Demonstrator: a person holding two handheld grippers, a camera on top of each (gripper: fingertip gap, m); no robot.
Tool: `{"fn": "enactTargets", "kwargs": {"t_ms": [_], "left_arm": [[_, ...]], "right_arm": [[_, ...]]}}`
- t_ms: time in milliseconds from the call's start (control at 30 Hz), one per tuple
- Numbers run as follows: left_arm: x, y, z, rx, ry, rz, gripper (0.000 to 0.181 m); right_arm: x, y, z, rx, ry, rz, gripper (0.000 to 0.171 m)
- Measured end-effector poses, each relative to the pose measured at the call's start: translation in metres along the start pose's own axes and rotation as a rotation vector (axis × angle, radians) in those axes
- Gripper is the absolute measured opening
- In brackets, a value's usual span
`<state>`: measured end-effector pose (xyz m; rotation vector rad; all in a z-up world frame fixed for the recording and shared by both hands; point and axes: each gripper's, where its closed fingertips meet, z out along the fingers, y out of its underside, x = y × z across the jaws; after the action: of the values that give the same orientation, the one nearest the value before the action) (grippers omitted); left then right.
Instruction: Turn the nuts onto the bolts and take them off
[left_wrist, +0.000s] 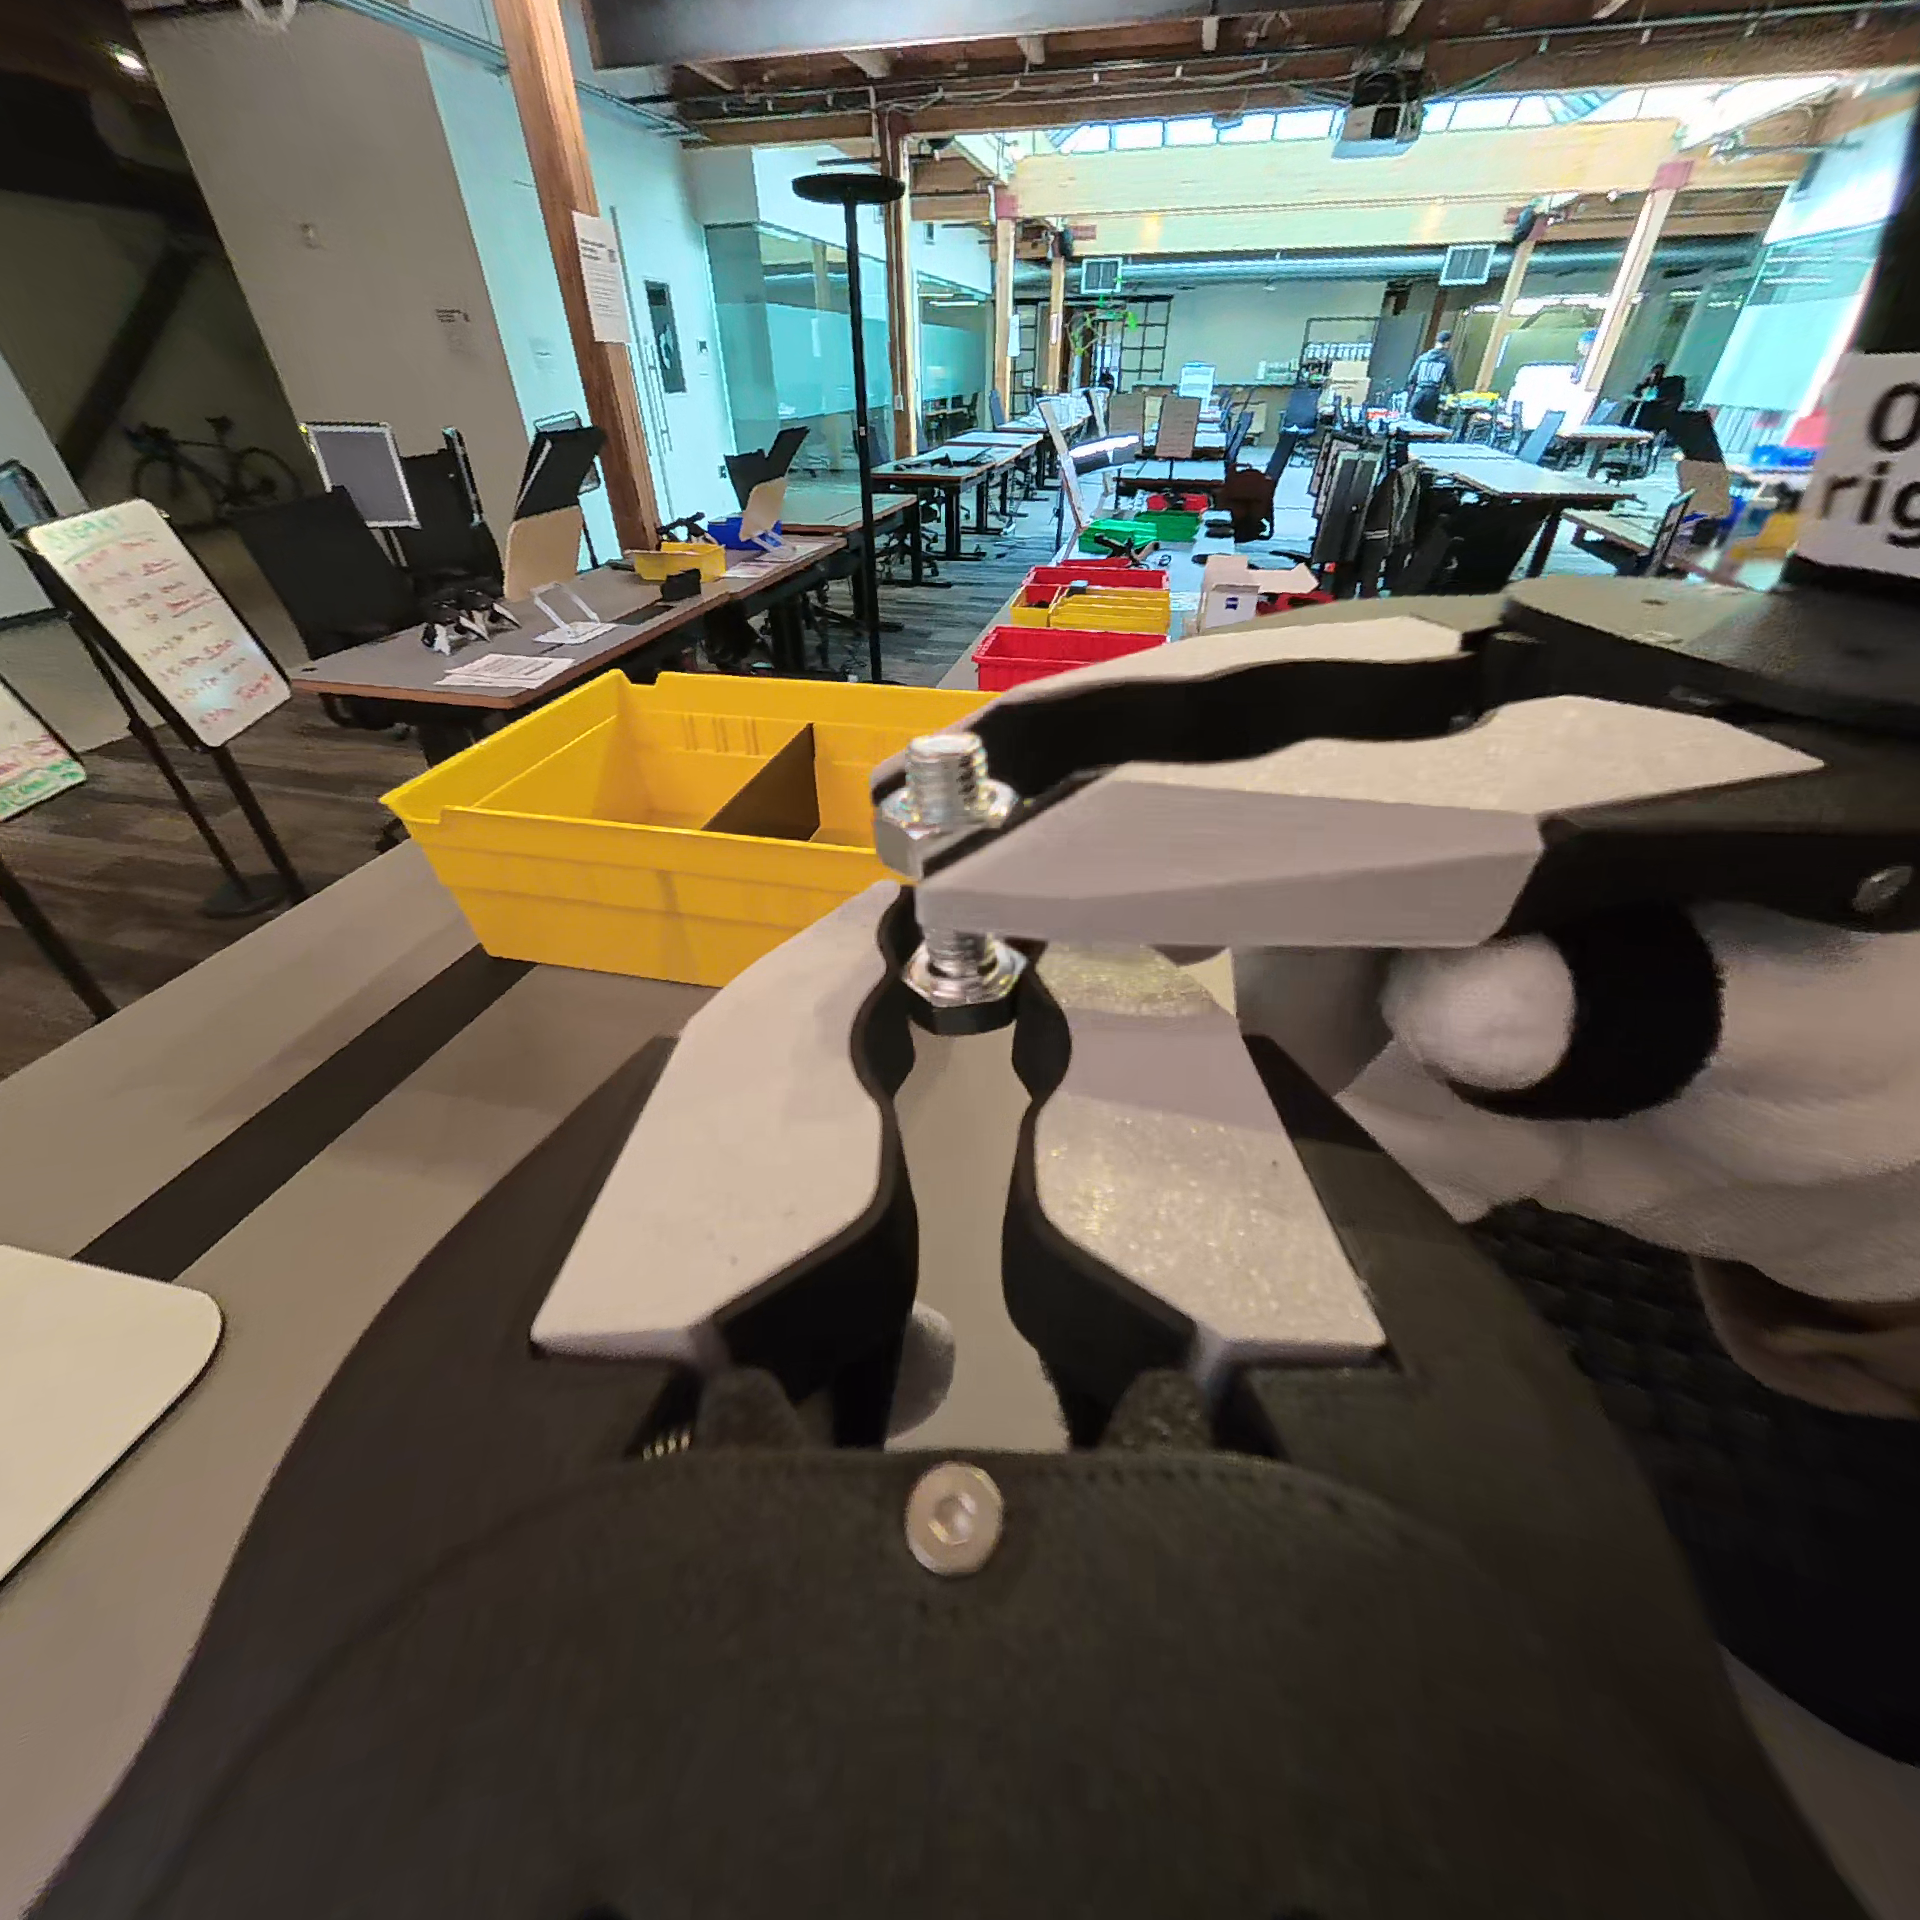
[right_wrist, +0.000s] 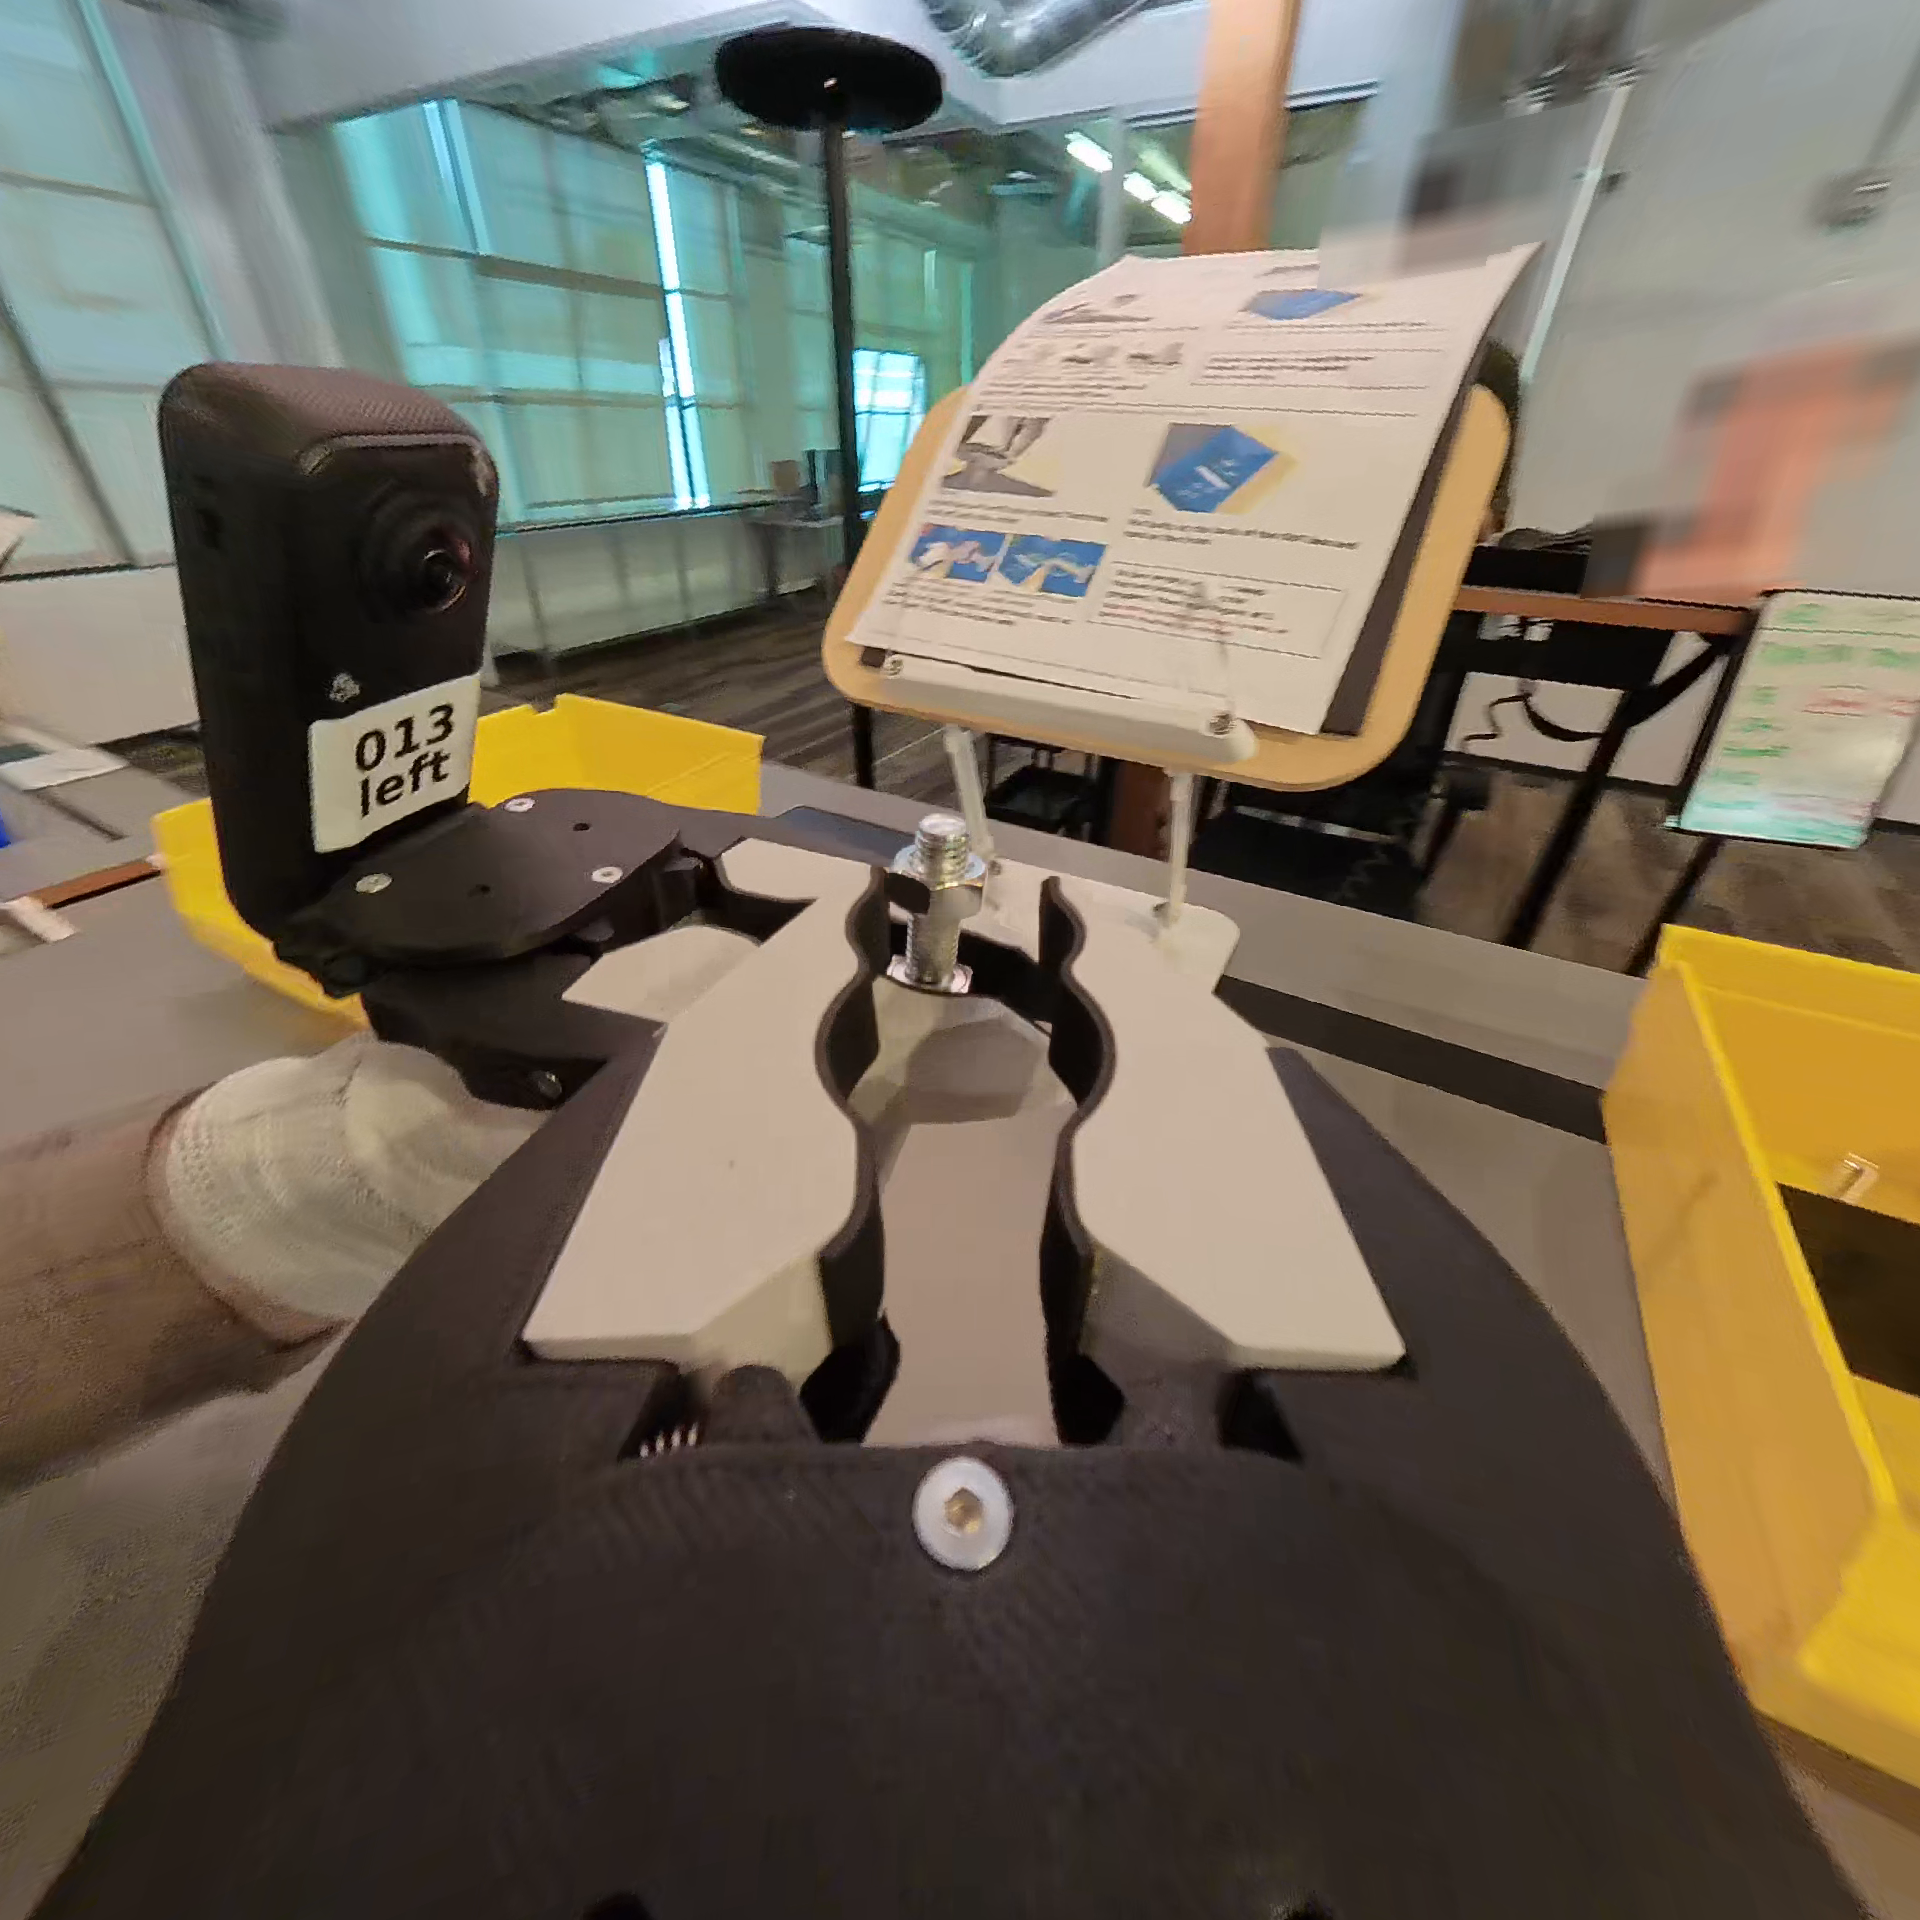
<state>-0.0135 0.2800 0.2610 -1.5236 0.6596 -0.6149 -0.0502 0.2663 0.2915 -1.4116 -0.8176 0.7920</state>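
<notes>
The left tongs (left_wrist: 961, 1003) pinch the head of an upright bolt (left_wrist: 948, 769) above the tabletop (left_wrist: 312, 1049), while the right tongs (right_wrist: 961, 894) pinch the nut (right_wrist: 932, 883) near its top

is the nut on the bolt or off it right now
On. The nut sits threaded near the upright bolt's tip, thread showing above and below it, pinched by the right hand-held gripper.
</notes>
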Motion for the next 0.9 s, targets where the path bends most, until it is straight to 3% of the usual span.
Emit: {"fn": "enactTargets", "kwargs": {"t_ms": [133, 400, 600, 900], "left_arm": [[-0.001, 0.003, 0.002, -0.006, -0.009, -0.001, 0.015], [0.0, 0.002, 0.0, -0.005, 0.01, -0.006, 0.016], [0.007, -0.004, -0.006, -0.005, 0.085, -0.019, 0.016], [0.028, -0.014, -0.011, 0.014, 0.207, -0.056, 0.016]], "right_arm": [[-0.001, 0.002, 0.0, 0.002, 0.045, -0.007, 0.016], [-0.003, 0.001, 0.001, 0.015, -0.009, -0.021, 0.015], [-0.01, -0.006, -0.003, 0.033, -0.192, -0.035, 0.015], [-0.023, -0.016, -0.02, 0.066, -0.612, -0.021, 0.015]]}}
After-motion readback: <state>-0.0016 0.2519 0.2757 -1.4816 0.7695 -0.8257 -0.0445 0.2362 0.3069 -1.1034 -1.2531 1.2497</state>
